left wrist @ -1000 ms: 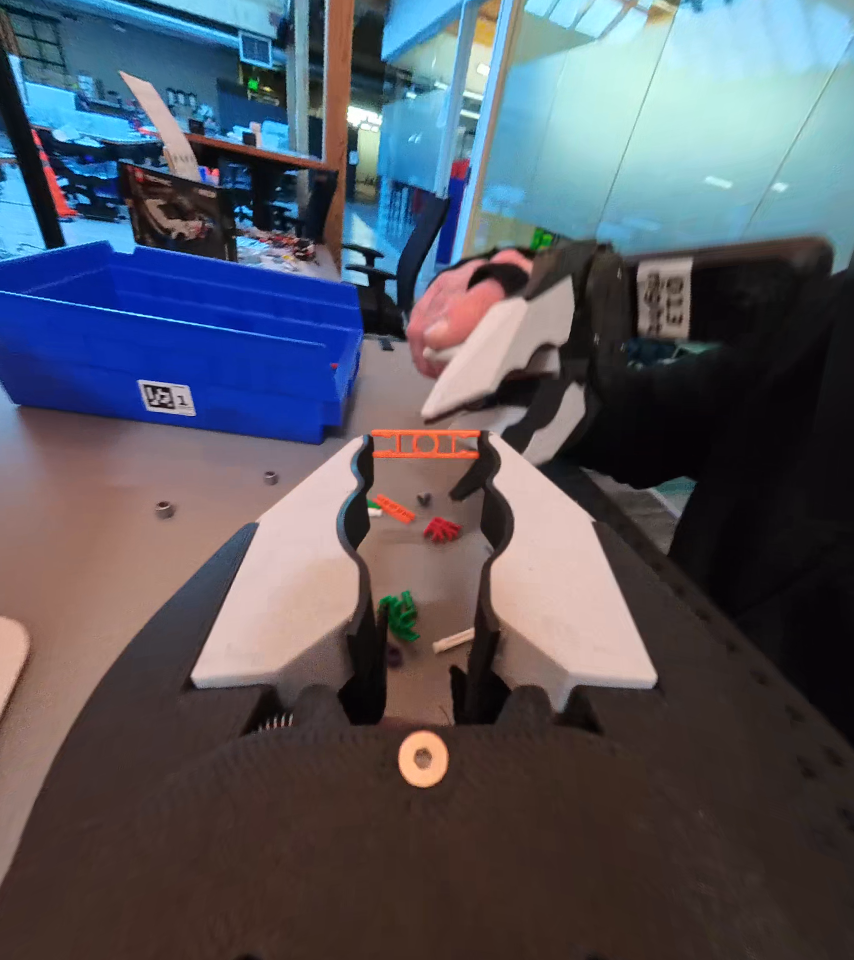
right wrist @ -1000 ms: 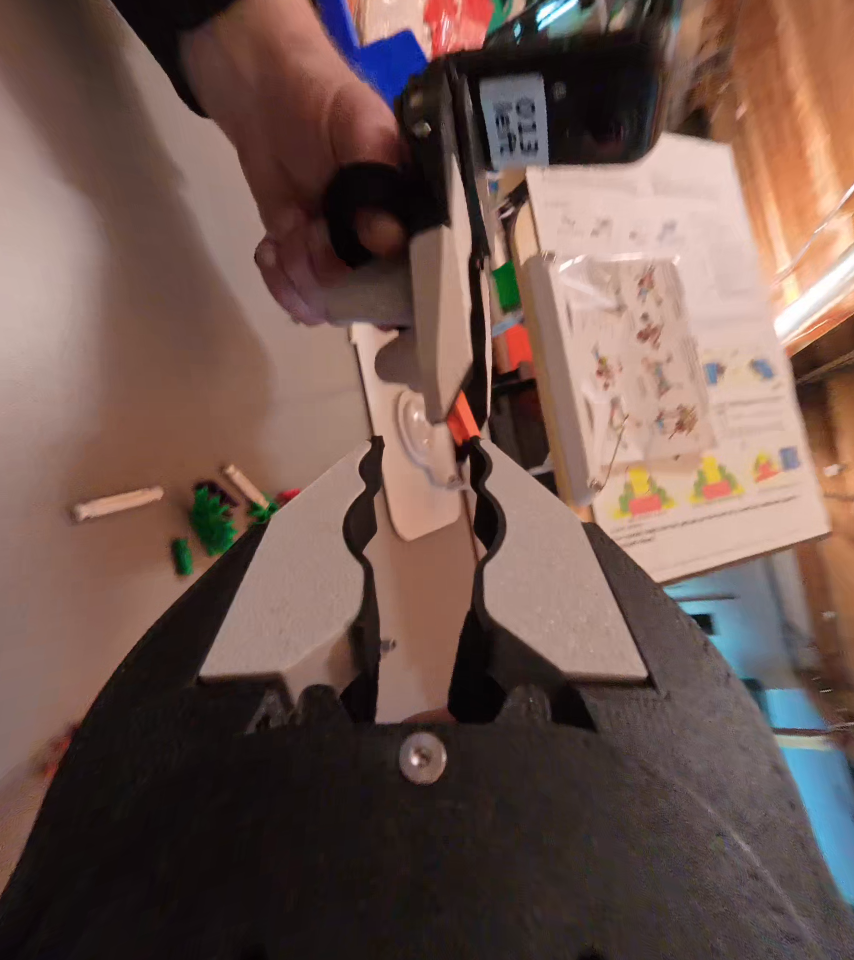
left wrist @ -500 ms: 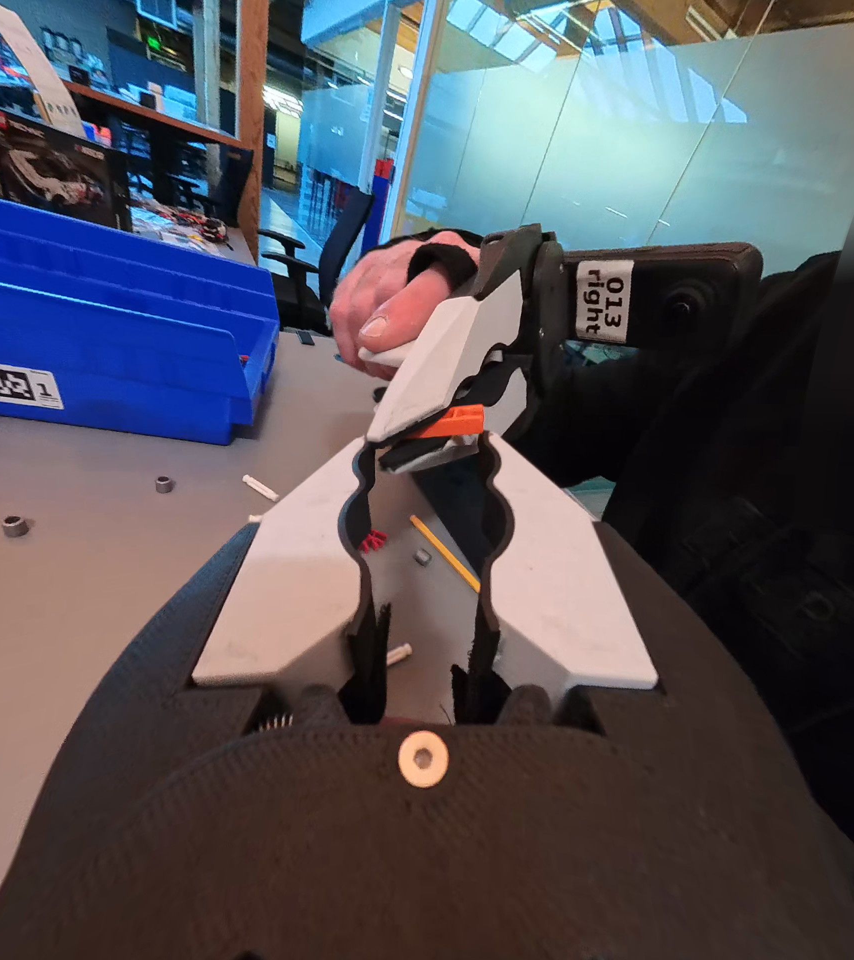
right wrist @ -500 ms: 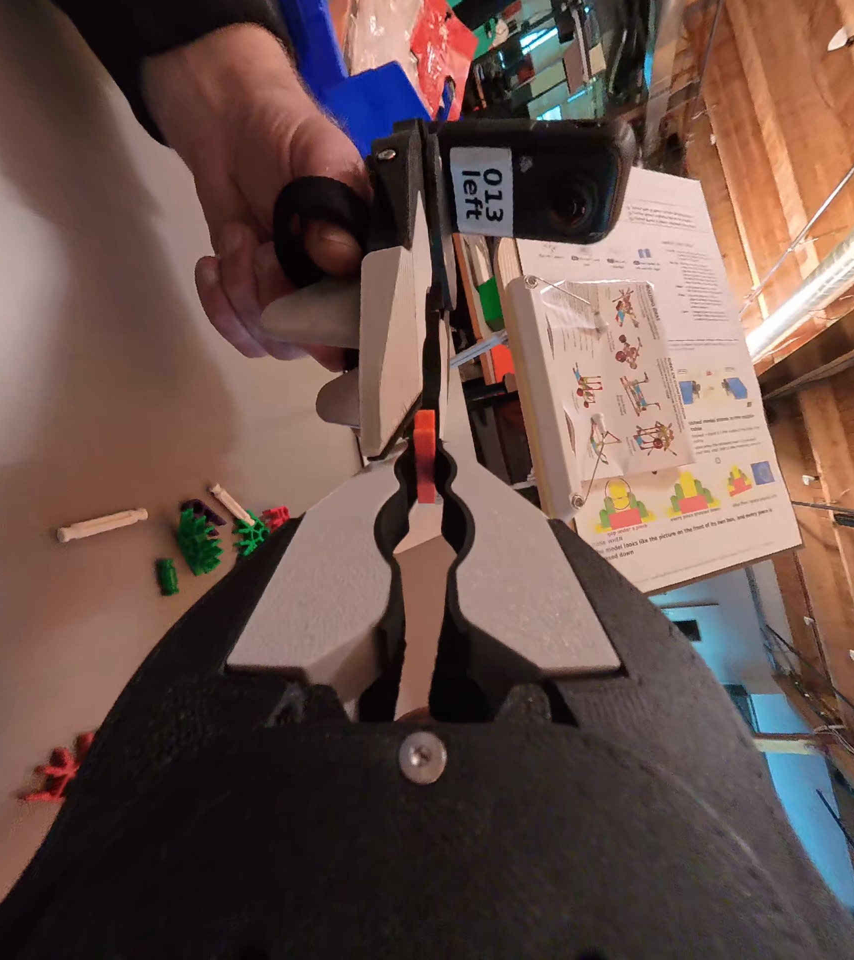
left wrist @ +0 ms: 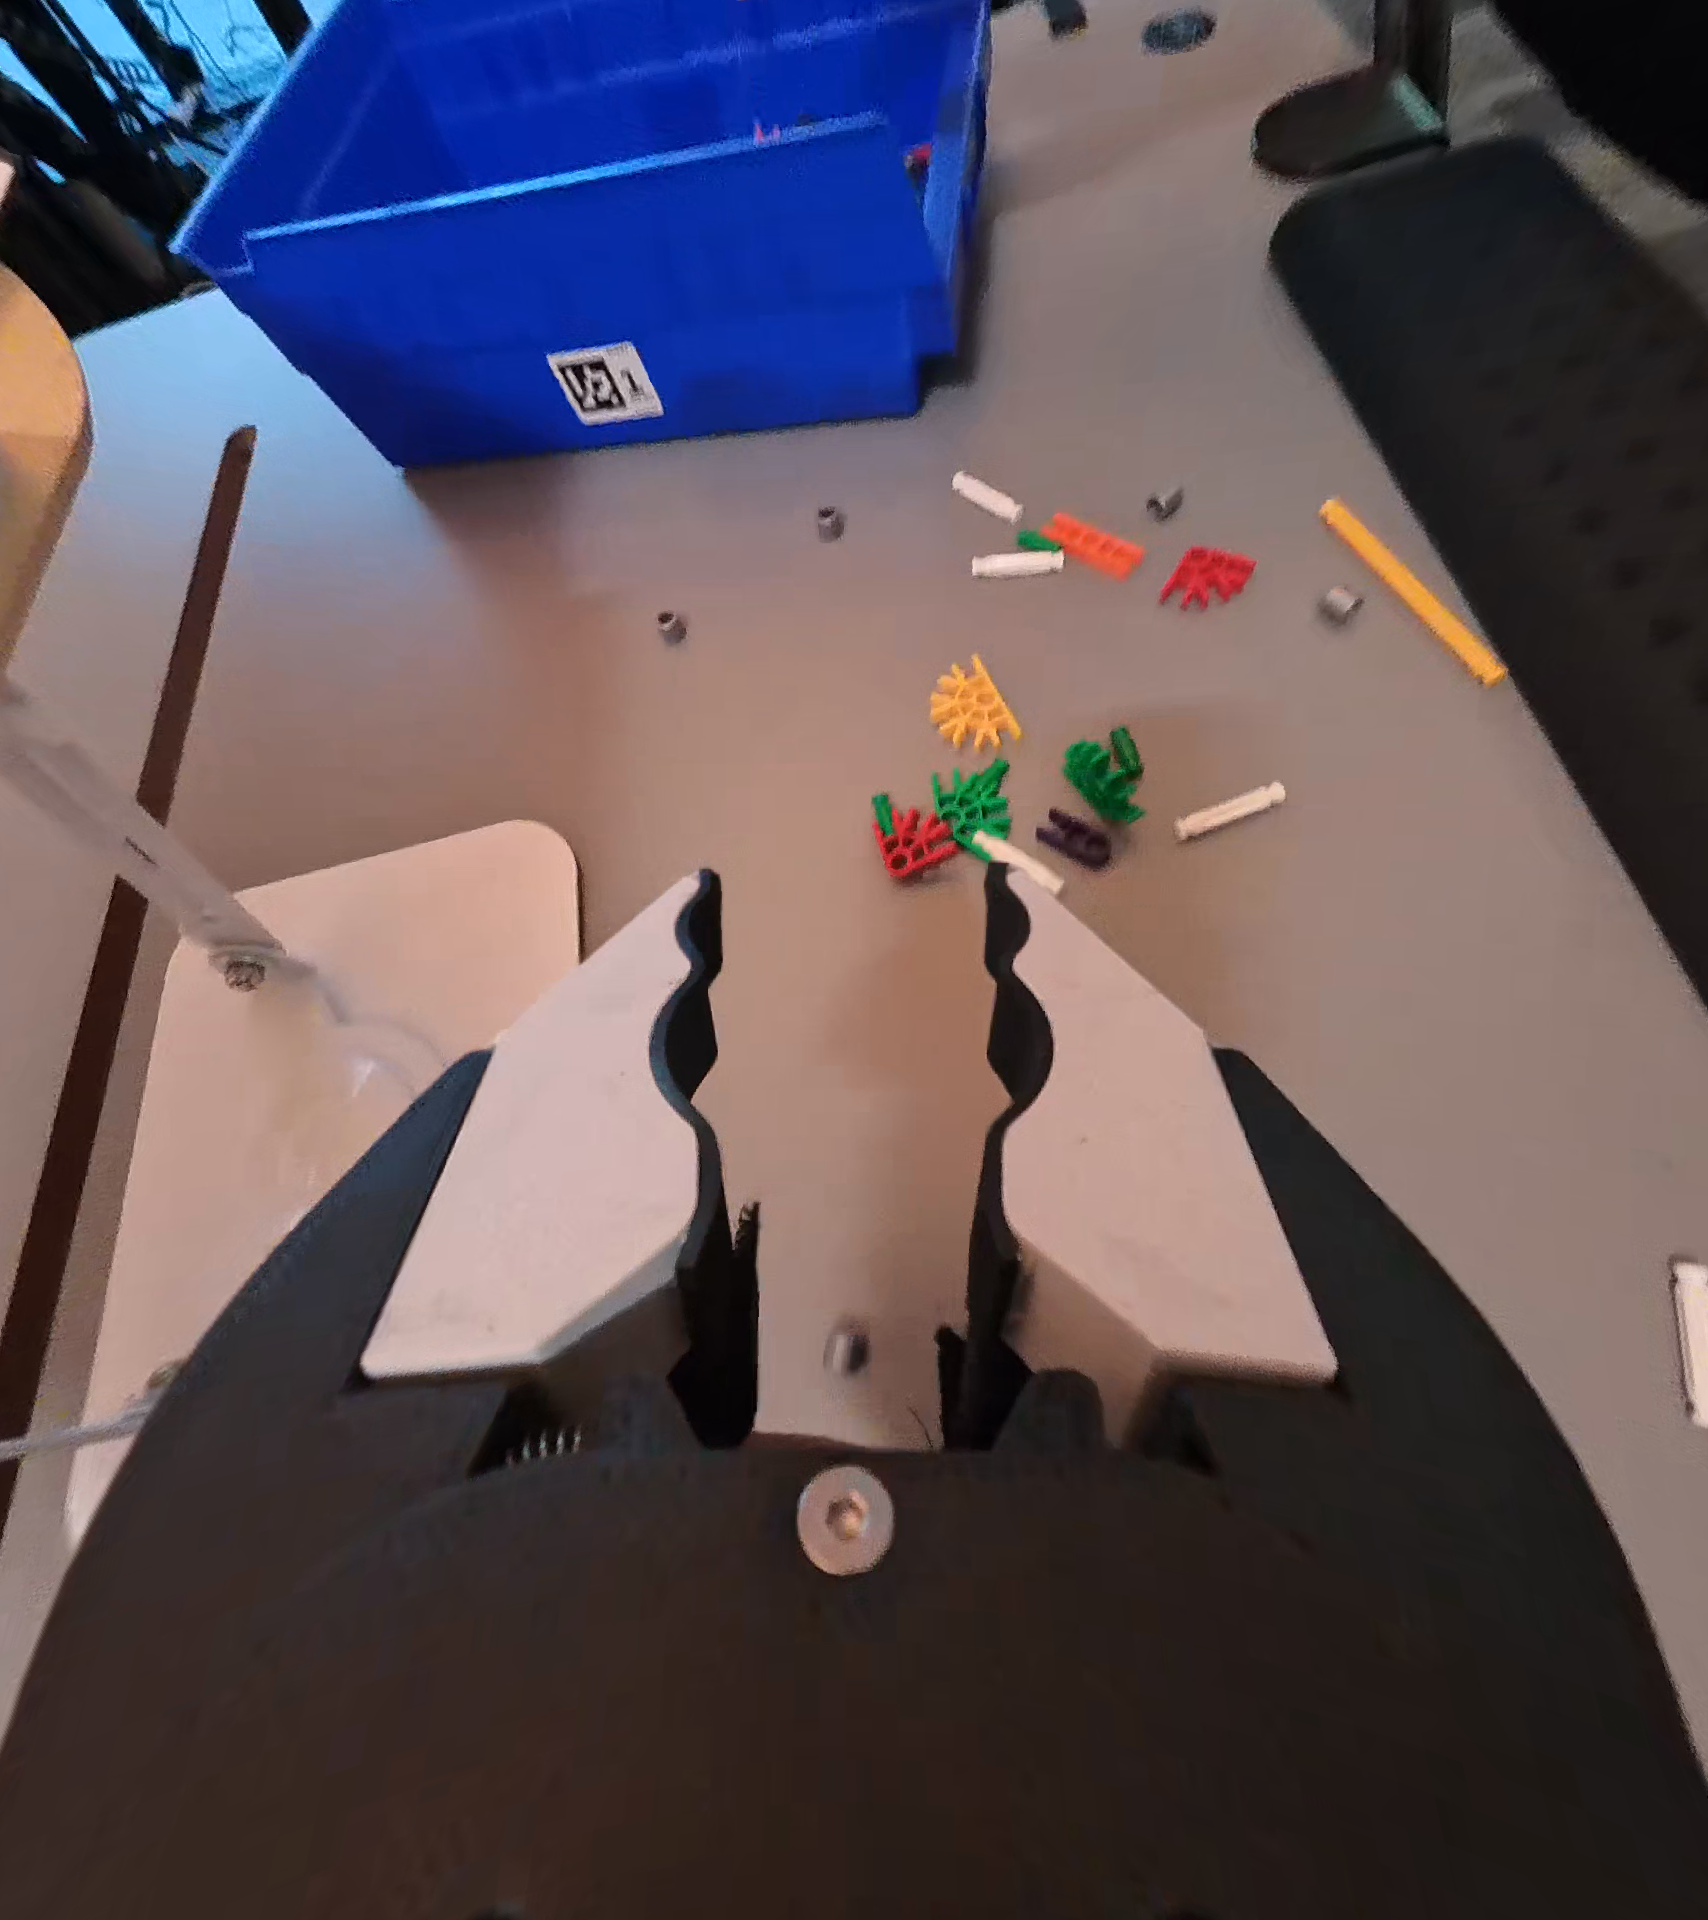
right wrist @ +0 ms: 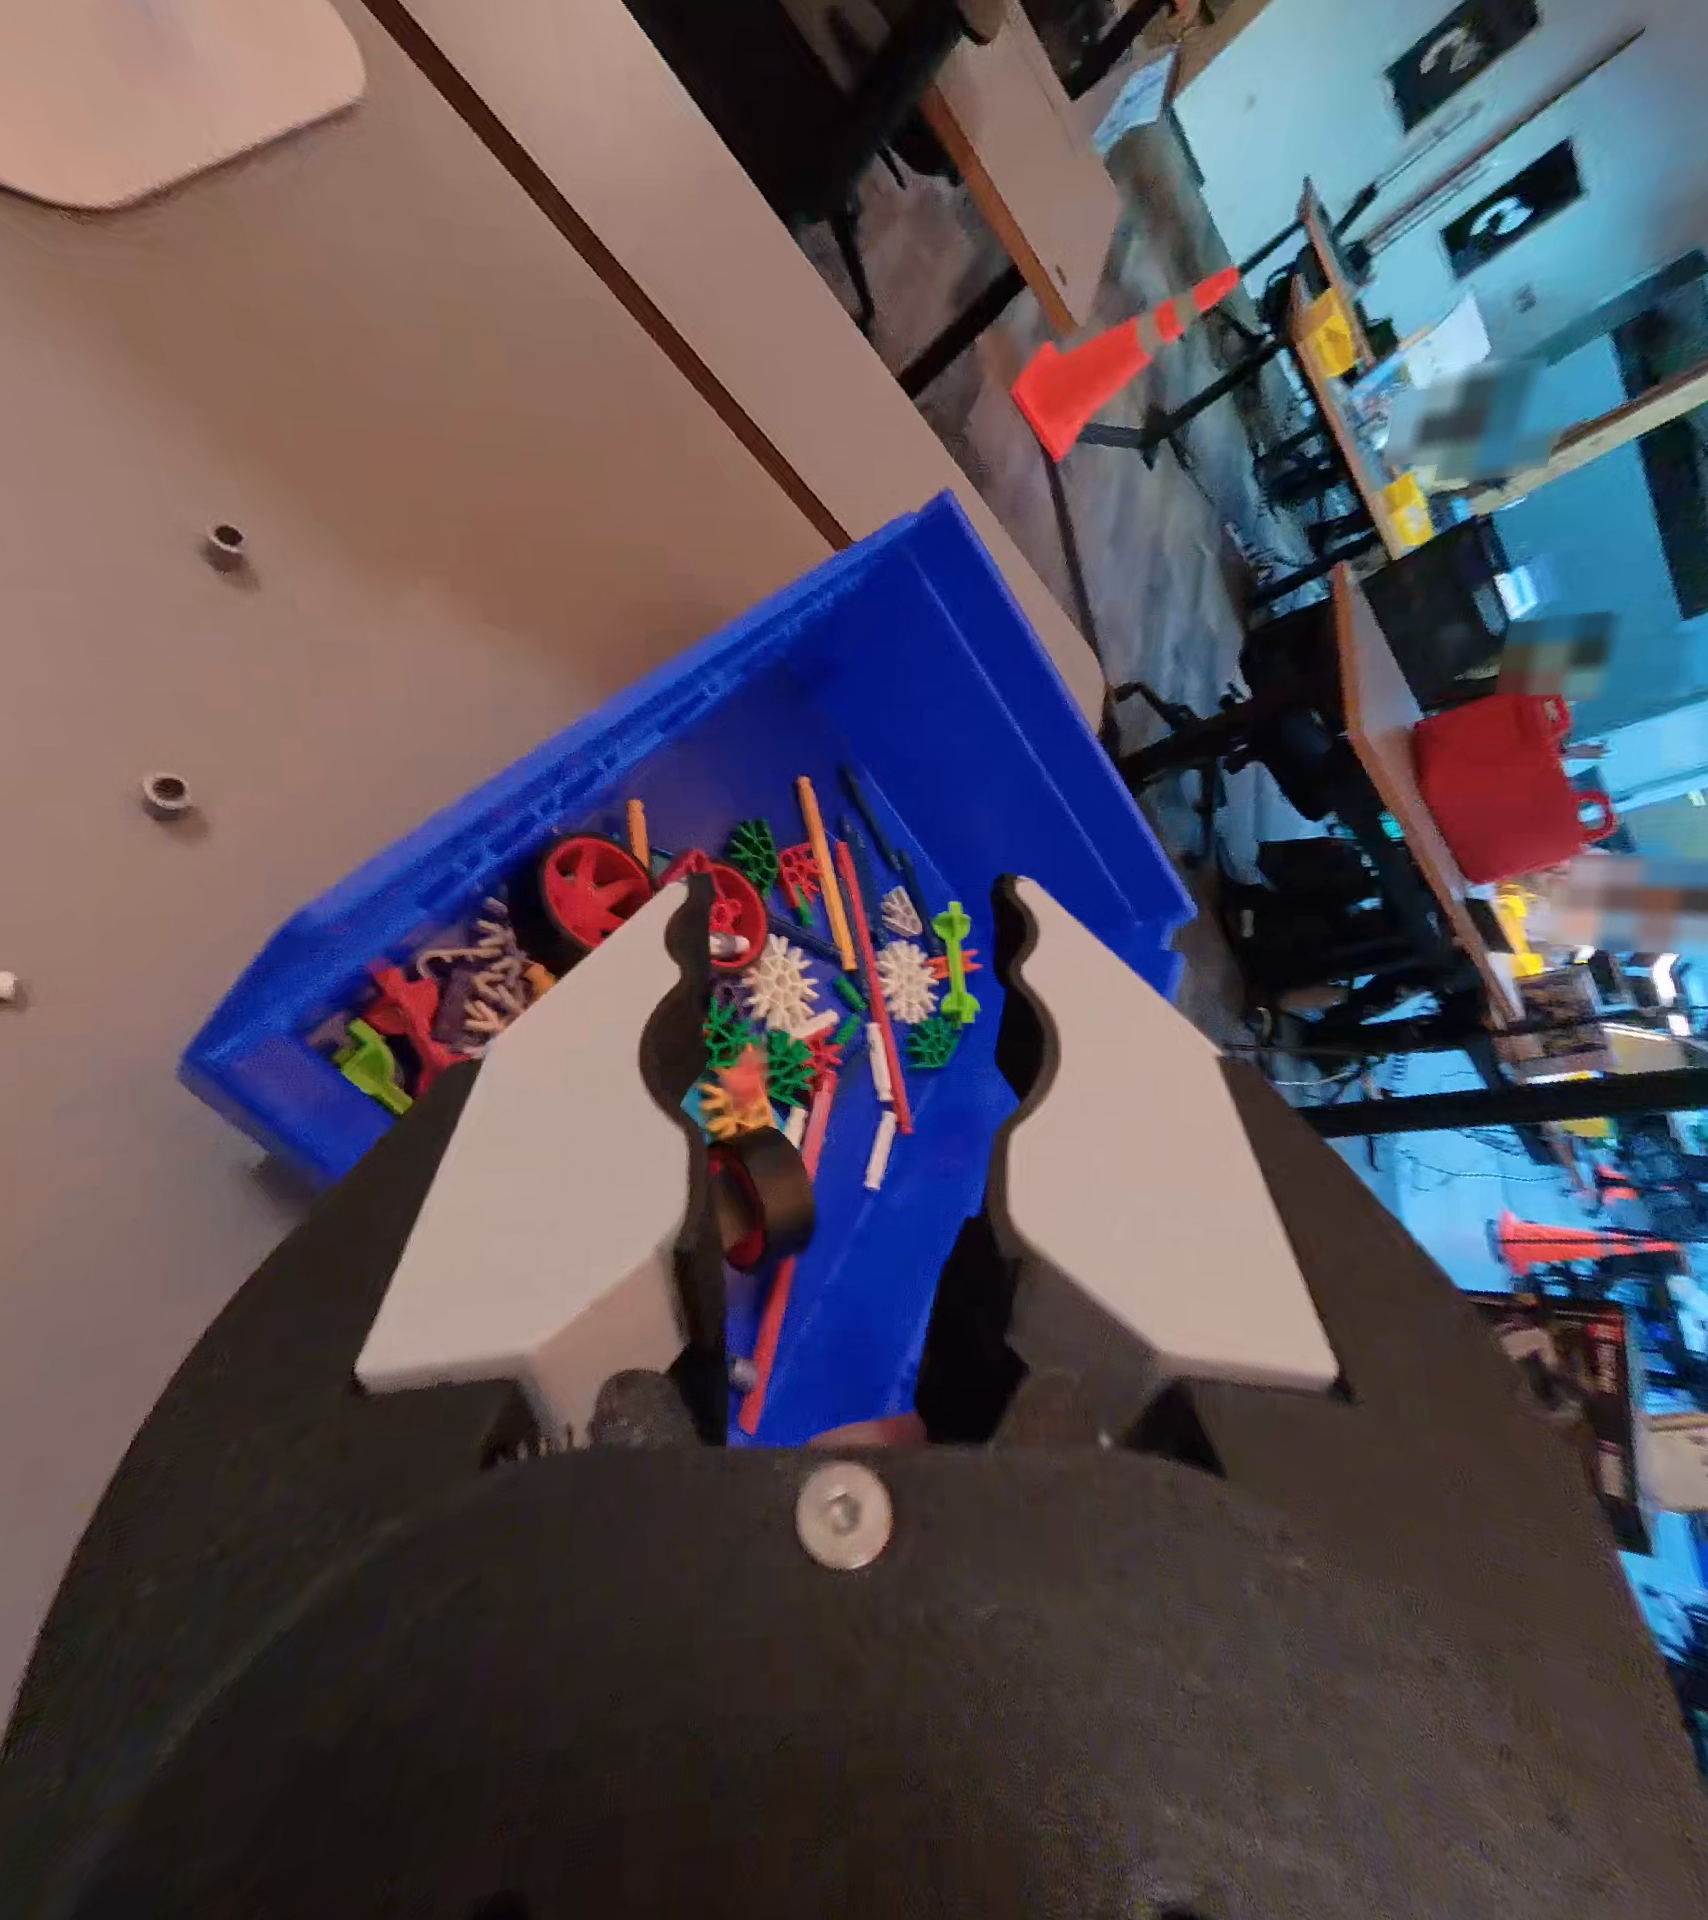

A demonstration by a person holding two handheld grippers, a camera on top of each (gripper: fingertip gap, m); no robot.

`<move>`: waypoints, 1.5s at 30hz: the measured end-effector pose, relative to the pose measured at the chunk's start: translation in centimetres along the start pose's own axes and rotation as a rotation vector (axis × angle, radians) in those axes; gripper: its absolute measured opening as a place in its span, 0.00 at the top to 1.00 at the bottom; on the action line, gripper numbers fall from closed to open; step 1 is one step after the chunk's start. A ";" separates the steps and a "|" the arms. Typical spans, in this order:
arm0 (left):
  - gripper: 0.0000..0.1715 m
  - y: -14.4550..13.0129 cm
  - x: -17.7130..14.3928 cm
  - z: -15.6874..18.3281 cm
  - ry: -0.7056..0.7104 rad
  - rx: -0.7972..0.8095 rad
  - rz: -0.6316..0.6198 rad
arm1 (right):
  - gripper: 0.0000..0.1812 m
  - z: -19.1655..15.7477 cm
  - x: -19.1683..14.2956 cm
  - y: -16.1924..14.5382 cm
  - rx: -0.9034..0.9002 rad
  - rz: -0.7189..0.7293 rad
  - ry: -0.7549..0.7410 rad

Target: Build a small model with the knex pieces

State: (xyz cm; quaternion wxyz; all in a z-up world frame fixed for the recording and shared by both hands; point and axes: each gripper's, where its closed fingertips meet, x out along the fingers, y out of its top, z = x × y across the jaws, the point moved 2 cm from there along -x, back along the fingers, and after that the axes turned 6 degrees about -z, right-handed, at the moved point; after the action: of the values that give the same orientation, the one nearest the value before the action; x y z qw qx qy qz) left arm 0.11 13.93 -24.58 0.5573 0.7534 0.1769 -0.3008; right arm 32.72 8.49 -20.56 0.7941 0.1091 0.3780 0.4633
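Note:
My left gripper (left wrist: 845, 883) is open and empty above the grey table (left wrist: 777, 727). Just beyond its right fingertip lie small toy building pieces: a red connector (left wrist: 907, 836), a green connector (left wrist: 975, 800), a white rod (left wrist: 1021, 862), a yellow connector (left wrist: 975, 707) and a purple piece (left wrist: 1073, 833). My right gripper (right wrist: 845, 894) is open and empty, hovering over a blue bin (right wrist: 985, 665) filled with toy pieces, among them a red wheel (right wrist: 585, 888), white gear-like connectors (right wrist: 782, 982) and a black tyre (right wrist: 767, 1184).
The blue bin (left wrist: 621, 239) stands at the back of the table. Farther pieces: an orange strip (left wrist: 1099, 543), a red connector (left wrist: 1208, 575), a yellow rod (left wrist: 1411, 603), white rods (left wrist: 1229, 810), grey spacers (left wrist: 829, 523). A pale stand base (left wrist: 362, 935) sits left. A dark chair (left wrist: 1577, 468) is right. The left gripper's tips are roughly 30 centimetres from the right gripper's. The right gripper is farther from the red connector (left wrist: 907, 836), some 25 centimetres, than the left, some 11 centimetres. My left tips are roughly 11 centimetres from the purple piece (left wrist: 1073, 833).
The orange piece passed from my left gripper to my right, and neither holds it now. Both grippers have swung apart: the left faces the table pieces, the right is over the bin, open.

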 end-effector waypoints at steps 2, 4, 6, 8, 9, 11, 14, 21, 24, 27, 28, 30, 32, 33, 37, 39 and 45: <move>0.71 -0.6 -0.5 0.0 0.030 0.039 -0.050 | 0.73 0.1 -1.2 0.5 -0.034 0.019 -0.039; 0.70 -1.8 -0.8 0.3 0.037 0.082 -0.137 | 0.79 -2.0 -3.1 2.6 -0.060 0.109 0.041; 0.72 -3.9 -1.2 0.2 0.055 0.123 -0.263 | 0.80 -5.4 -4.8 4.7 -0.078 0.176 0.193; 0.72 -6.3 -1.7 0.5 0.010 0.110 -0.369 | 0.80 -9.1 -5.9 6.4 -0.129 0.212 0.323; 0.72 -7.4 -1.8 0.7 -0.017 0.089 -0.407 | 0.80 -10.6 -6.1 7.1 -0.159 0.221 0.356; 0.72 -9.7 -2.0 0.8 -0.040 0.066 -0.492 | 0.80 -13.5 -6.1 8.0 -0.214 0.228 0.425; 0.77 -11.6 -1.4 0.1 -0.034 0.046 -0.538 | 0.80 -16.6 -5.2 8.7 -0.272 0.216 0.482; 0.91 -12.6 0.2 -0.1 -0.038 0.060 -0.548 | 0.82 -19.2 -4.8 10.0 -0.289 0.256 0.545; 0.96 -12.5 0.4 0.0 -0.054 0.051 -0.532 | 0.82 -19.3 -4.7 10.0 -0.284 0.265 0.552; 0.96 -11.9 0.8 0.2 -0.045 0.094 -0.506 | 0.82 -18.7 -5.1 9.4 -0.274 0.267 0.545; 0.96 -11.2 1.0 0.1 -0.024 0.114 -0.484 | 0.82 -18.4 -5.5 9.1 -0.263 0.272 0.548; 0.96 -8.7 1.4 -0.2 0.017 0.150 -0.410 | 0.83 -17.8 -6.4 8.1 -0.243 0.296 0.566; 0.96 -5.1 2.1 -0.4 0.055 0.170 -0.302 | 0.83 -17.8 -7.5 7.1 -0.234 0.319 0.596; 0.96 -3.1 2.5 -0.3 0.067 0.197 -0.245 | 0.83 -17.9 -8.0 6.4 -0.242 0.324 0.604; 0.96 3.2 4.5 0.6 0.079 0.283 -0.120 | 0.82 -17.1 -8.2 4.9 -0.182 0.311 0.526; 0.96 5.9 4.7 1.2 0.074 0.271 -0.041 | 0.82 -16.0 -8.3 5.3 -0.120 0.356 0.441; 0.96 11.0 4.6 5.0 -0.179 -0.082 0.316 | 0.82 -17.0 -10.4 10.0 -0.196 0.646 0.144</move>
State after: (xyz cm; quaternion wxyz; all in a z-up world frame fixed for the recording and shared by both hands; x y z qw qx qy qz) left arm 8.96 5.40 -20.51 0.6415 0.7186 0.0181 -0.2680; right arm 11.31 2.48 -21.84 0.5843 0.1135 0.3328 0.7314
